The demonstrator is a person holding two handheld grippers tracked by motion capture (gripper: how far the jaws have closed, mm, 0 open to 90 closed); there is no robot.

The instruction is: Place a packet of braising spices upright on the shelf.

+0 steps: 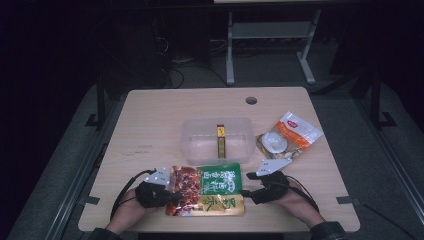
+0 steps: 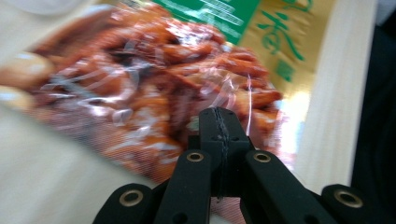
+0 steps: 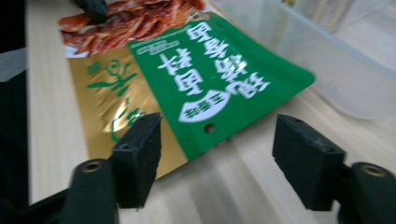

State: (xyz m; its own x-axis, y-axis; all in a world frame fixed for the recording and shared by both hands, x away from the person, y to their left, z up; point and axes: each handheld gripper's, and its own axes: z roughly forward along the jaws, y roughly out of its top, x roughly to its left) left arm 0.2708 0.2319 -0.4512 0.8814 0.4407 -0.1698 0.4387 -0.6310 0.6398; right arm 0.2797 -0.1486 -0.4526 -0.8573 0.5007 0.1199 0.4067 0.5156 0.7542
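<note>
Green-gold packet [image 1: 207,189] at table's [image 1: 150,120] near edge

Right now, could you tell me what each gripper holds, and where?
The left gripper pinches the snack pack at its red end; the right gripper holds nothing.

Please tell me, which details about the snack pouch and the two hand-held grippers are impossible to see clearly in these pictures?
- Snack pouch: small print, too small in the high view, blurred in both gripper views.
- Left hand-held gripper: its jaws stand shut over the pouch; a pinched edge is hidden behind them.
- Right hand-held gripper: open, whether the left jaw touches the pouch corner, blur hides.
</note>
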